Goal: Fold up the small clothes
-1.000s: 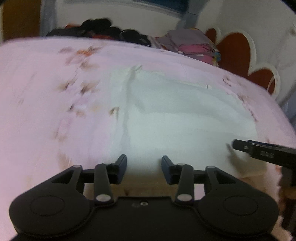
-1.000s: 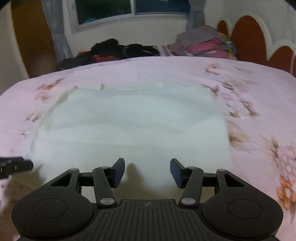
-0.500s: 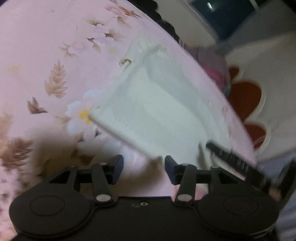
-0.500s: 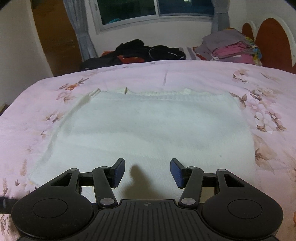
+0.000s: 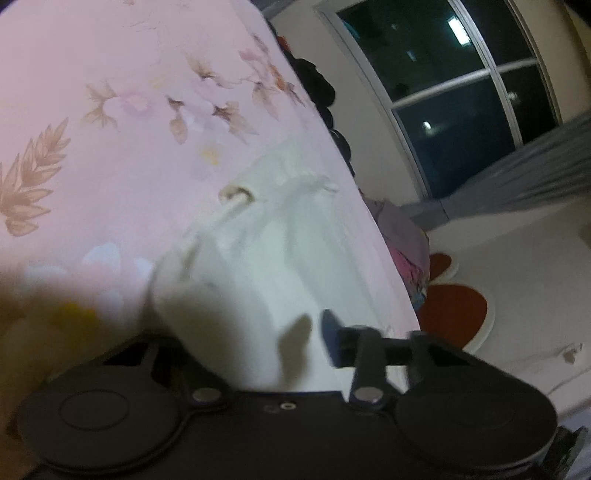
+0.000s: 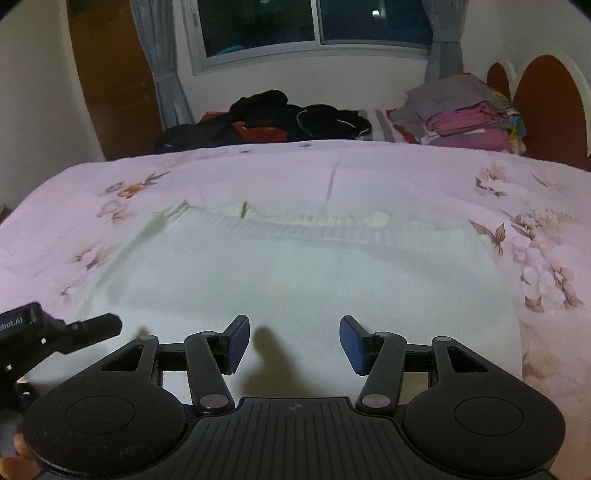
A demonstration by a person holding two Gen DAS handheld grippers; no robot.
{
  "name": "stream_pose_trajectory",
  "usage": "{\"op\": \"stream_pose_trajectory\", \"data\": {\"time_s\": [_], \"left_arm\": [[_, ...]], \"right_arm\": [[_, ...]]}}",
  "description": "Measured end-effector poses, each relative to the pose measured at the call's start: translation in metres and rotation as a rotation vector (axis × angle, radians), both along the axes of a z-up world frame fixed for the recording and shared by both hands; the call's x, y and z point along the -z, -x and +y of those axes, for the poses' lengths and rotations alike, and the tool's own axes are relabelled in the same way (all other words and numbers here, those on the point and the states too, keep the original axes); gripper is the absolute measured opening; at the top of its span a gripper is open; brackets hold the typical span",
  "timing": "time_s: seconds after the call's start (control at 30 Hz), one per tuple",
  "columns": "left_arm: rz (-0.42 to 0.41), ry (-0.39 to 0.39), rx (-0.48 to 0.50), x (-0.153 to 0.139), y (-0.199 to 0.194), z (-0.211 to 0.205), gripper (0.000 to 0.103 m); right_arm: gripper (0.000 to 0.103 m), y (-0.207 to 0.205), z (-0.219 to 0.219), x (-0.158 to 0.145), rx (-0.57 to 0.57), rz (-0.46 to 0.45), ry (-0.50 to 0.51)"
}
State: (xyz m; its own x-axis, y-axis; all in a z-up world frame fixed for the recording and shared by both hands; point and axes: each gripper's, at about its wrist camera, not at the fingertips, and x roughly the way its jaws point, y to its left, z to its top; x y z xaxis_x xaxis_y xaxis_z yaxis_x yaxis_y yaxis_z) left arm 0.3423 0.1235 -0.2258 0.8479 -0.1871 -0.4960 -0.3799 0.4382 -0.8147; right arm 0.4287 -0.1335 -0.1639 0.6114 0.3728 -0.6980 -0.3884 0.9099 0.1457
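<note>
A white knit garment lies spread flat on the pink floral bedspread. My left gripper is rolled on its side at the garment's near left edge. The cloth's corner is bunched between its closing jaws and hides one finger. The other finger's pad stands just clear of the fabric. In the right wrist view the left gripper pokes in from the left. My right gripper hovers open over the garment's near edge, with nothing between its fingers.
At the far side of the bed lie a heap of dark clothes and a stack of folded clothes. A red headboard rises at the right. A window and grey curtains are behind. A fingertip shows at the lower left.
My left gripper has rolled sideways and sunk to the garment's left edge, and its jaws have narrowed around the corner. The right gripper has drifted sideways and stayed open.
</note>
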Motion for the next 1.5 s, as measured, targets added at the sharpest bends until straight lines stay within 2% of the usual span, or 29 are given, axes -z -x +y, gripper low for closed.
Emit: {"op": "stream_pose_trajectory", "data": {"time_s": [0.07, 0.17, 0.27, 0.43, 0.6, 0.73, 0.83, 0.97, 1.03, 1.13, 1.17, 1.3, 1.4, 1.5], "left_arm": [[0.006, 0.015, -0.017, 0.006, -0.002, 0.004, 0.012], [0.008, -0.002, -0.019, 0.004, 0.0, 0.005, 0.008], [-0.002, -0.071, -0.009, -0.008, 0.003, -0.002, 0.007], [-0.052, -0.283, 0.056, -0.051, 0.002, -0.027, 0.007], [-0.131, -0.499, 0.219, -0.1, -0.014, -0.073, 0.007], [-0.187, -0.647, 0.407, -0.12, -0.033, -0.136, 0.007], [-0.192, -0.718, 0.561, -0.115, -0.045, -0.188, 0.007], [-0.134, -0.81, 0.739, -0.085, -0.049, -0.244, 0.009], [-0.1, -0.819, 0.781, -0.071, -0.046, -0.255, 0.015], [-0.112, -0.839, 0.806, -0.067, -0.029, -0.262, 0.022], [-0.12, -0.839, 0.82, -0.067, -0.025, -0.262, 0.028], [-0.141, -0.826, 0.899, -0.07, -0.005, -0.254, 0.032], [-0.138, -0.788, 0.89, -0.078, 0.013, -0.23, 0.033], [-0.124, -0.793, 0.824, -0.088, 0.02, -0.202, 0.034]], "right_arm": [[0.054, -0.001, 0.009, 0.014, -0.02, 0.015, 0.048], [0.055, 0.009, 0.02, 0.024, -0.057, -0.069, 0.138], [0.055, 0.01, 0.021, 0.028, -0.059, -0.083, 0.143], [0.056, 0.007, 0.017, 0.026, -0.055, -0.066, 0.111], [0.056, 0.007, -0.024, 0.006, 0.038, -0.028, -0.062], [0.056, 0.011, -0.079, -0.009, 0.14, -0.026, -0.143], [0.056, 0.016, -0.123, -0.014, 0.217, -0.012, -0.18], [0.056, 0.024, -0.174, -0.014, 0.311, 0.005, -0.184], [0.056, 0.027, -0.193, -0.013, 0.339, 0.028, -0.222], [0.056, 0.032, -0.206, -0.016, 0.33, 0.042, -0.27], [0.056, 0.033, -0.206, -0.017, 0.321, 0.047, -0.291], [0.056, 0.032, -0.198, -0.021, 0.258, 0.077, -0.382], [0.056, 0.024, -0.187, -0.018, 0.208, 0.112, -0.417], [0.056, 0.012, -0.176, -0.007, 0.177, 0.166, -0.435]]}}
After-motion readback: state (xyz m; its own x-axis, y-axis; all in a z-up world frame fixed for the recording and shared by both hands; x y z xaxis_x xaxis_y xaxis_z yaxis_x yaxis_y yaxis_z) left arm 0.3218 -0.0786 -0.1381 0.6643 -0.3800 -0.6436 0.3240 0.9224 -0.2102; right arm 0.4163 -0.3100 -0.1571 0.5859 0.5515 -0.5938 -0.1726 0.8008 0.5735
